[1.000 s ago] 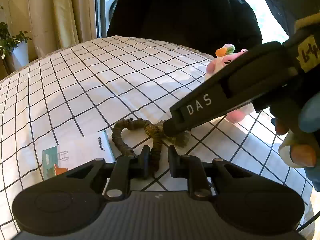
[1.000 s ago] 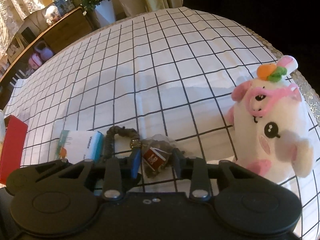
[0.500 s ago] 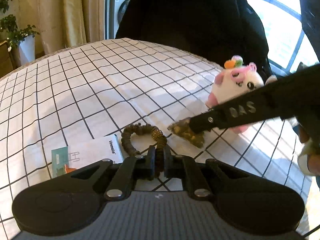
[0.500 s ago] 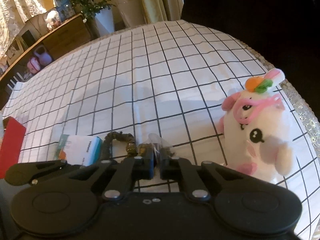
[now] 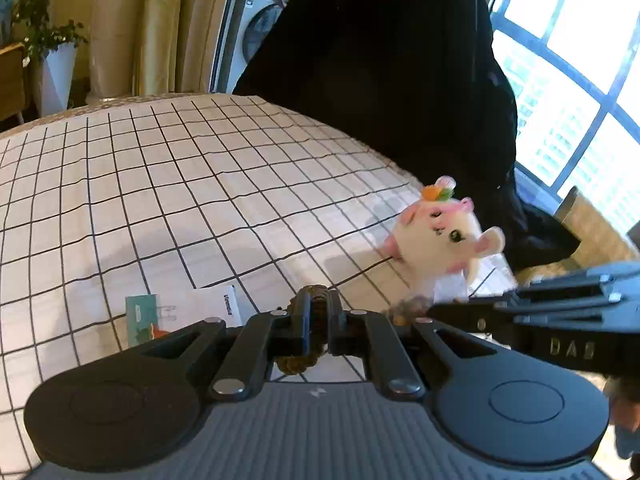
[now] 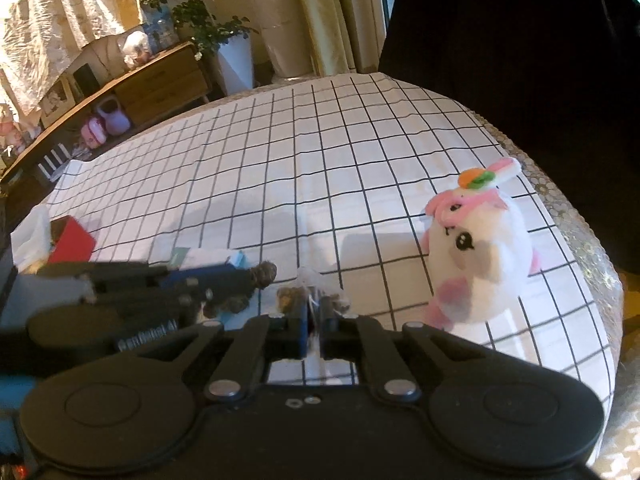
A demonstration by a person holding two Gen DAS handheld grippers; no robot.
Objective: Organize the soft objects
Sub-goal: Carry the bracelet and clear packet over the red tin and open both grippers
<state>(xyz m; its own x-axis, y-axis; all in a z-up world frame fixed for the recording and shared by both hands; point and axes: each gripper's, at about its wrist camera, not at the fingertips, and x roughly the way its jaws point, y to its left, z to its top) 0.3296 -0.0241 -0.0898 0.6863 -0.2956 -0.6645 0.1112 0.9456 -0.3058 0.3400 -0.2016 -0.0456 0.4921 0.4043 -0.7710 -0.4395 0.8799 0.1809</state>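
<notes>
Left gripper (image 5: pixel 318 326) at lower centre of the left wrist view, clamped on a brown scrunchie (image 5: pixel 316 304), with a loop of it bulging below the fingers. Right gripper (image 6: pixel 314 322) at lower centre of the right wrist view, pinched together on a small clear bag of brownish bits (image 6: pixel 310 294), lifted clear of the grid-patterned tabletop (image 6: pixel 320 168). Seen from the left wrist view, entering from the right edge of the frame, tip just beside the left gripper. Pink-and-white plush toy (image 6: pixel 476 248) upright at right of the frame, near the tabletop's rim, orange and green tuft on top, well apart from both grippers. White-and-teal card (image 5: pixel 184 312) flat on the cloth at lower left of the left wrist view, just beyond the left gripper. Red box (image 6: pixel 72 246) at the left edge of the right wrist view. Potted plant (image 6: pixel 216 36) and wooden sideboard (image 6: pixel 160 84) in the upper left background.
</notes>
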